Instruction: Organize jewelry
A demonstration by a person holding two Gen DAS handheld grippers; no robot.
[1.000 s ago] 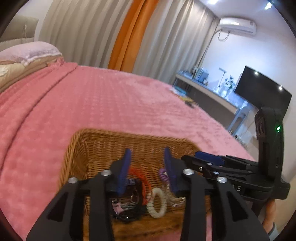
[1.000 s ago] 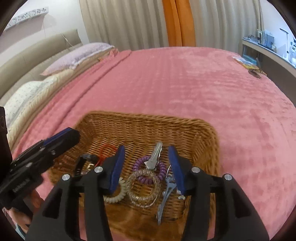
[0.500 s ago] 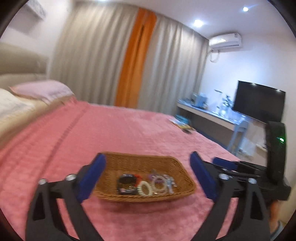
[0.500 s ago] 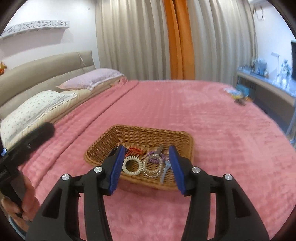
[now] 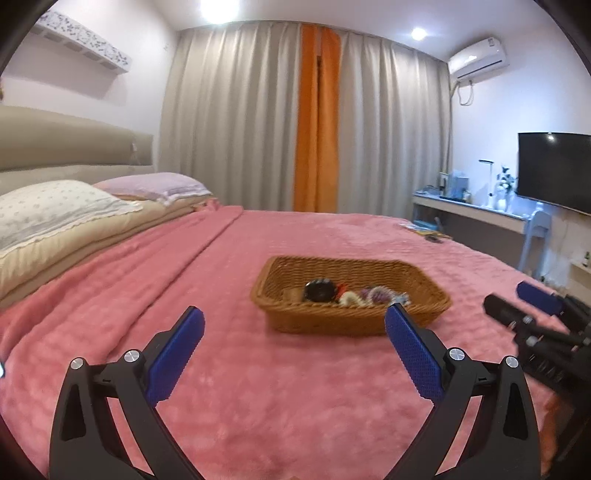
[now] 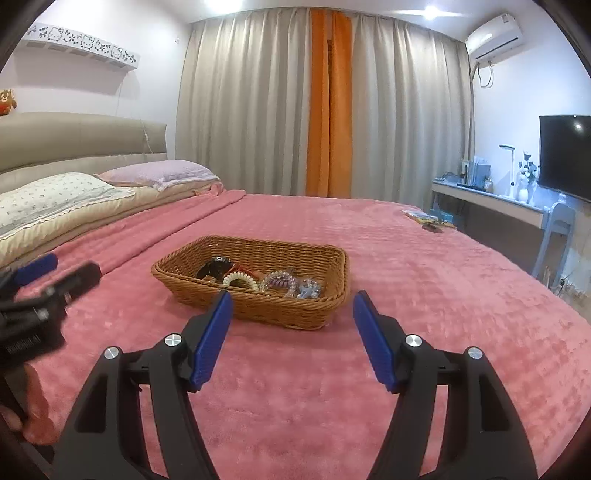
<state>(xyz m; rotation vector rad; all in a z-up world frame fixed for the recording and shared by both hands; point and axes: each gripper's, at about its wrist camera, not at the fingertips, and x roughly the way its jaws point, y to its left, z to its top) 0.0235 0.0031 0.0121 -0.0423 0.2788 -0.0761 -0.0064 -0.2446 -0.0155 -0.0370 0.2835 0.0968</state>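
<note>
One wicker basket (image 6: 258,291) sits on a pink bedspread (image 6: 424,295), holding a small heap of jewelry (image 6: 258,280): one dark round piece, one cream coil, one clear coil and one pale blue piece can be made out. Two grippers hover above the bedspread, well short of the basket. The left gripper (image 5: 293,334) and the right gripper (image 6: 291,317) are both spread wide, holding nothing.

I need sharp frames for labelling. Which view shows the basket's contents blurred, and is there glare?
Left wrist view: basket and contents smeared by motion blur. Right wrist view: basket crisp. Ceiling lights bloom in both views; fisheye bends the edges.
</note>
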